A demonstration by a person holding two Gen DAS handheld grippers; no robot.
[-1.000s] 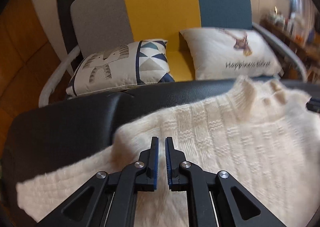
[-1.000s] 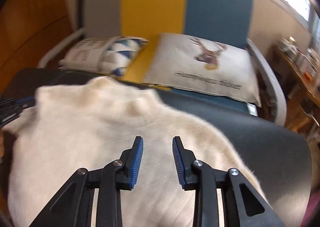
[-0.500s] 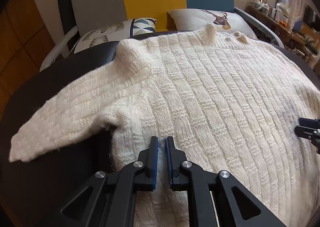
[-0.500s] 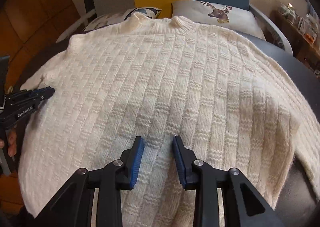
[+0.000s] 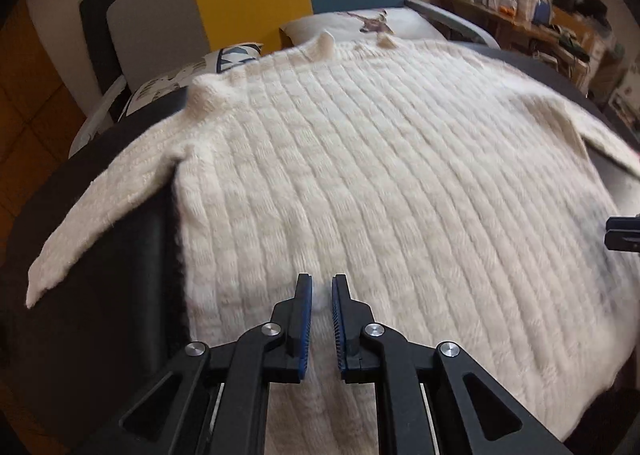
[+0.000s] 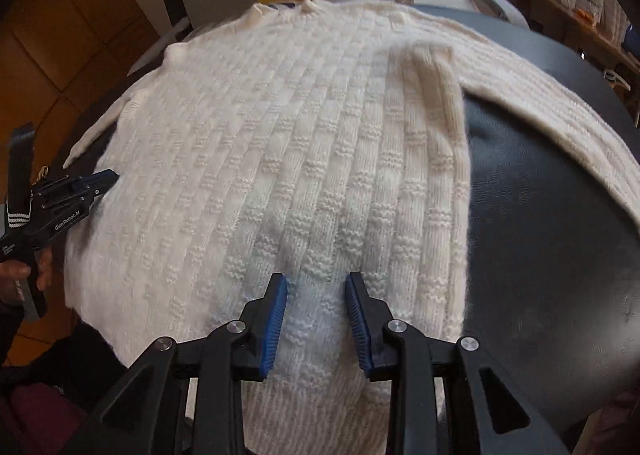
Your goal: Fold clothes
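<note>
Cream rib-and-block knit sweater [image 5: 380, 183] lies spread flat, collar at the far end, on a dark leather-look tabletop [image 6: 552, 239], both sleeves out to the sides. Left claw [image 5: 321, 297] narrow, pads nearly closed over the near hem; whether any knit is pinched between them, can't tell. Right claw [image 6: 316, 295] wider, pads straddling a raised bit of hem w/ nothing clamped.

Risks, as I judge them:
- Fluffy knit is thick and stretchy, so a shallow pinch may catch only the top layer and the fold drags skewed.
- Claws set at uneven grip, so one side lifts first and the hem twists.
- Sleeve right of the right claw hangs toward the tabletop edge and could slip off.
</note>
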